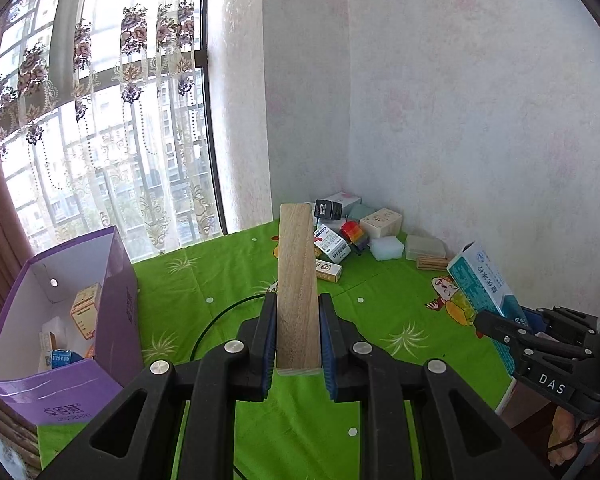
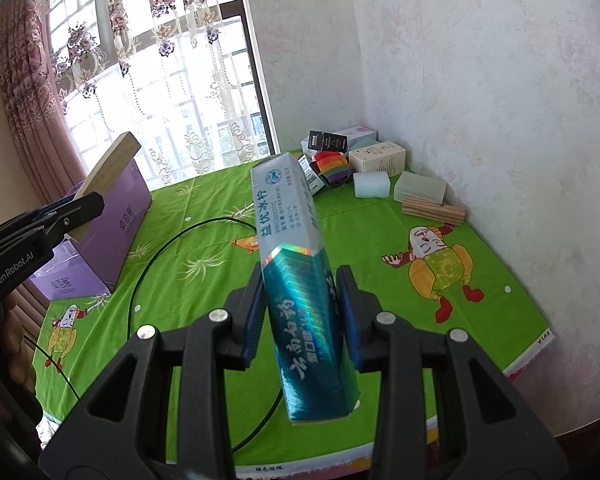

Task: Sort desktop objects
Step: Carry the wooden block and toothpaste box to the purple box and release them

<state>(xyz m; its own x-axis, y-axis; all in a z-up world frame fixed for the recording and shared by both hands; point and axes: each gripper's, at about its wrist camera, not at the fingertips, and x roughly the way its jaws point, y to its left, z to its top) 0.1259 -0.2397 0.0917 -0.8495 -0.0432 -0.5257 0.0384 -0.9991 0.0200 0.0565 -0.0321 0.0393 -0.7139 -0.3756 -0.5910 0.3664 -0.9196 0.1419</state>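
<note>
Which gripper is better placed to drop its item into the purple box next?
Left. The left gripper holds the wooden block right beside the purple box; the right gripper, holding the toothpaste box, is farther across the table.

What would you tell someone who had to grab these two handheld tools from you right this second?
Left tool: shut on the wooden block, held up above the green tablecloth.
Right tool: shut on the teal toothpaste box, also in the air.
Purple box, at the table's left by the window: already holds a few small cartons.
Left to sort: the pile in the far corner, with small cartons, a rainbow item, pale blocks and wooden sticks. A black cable lies across the cloth.
</note>
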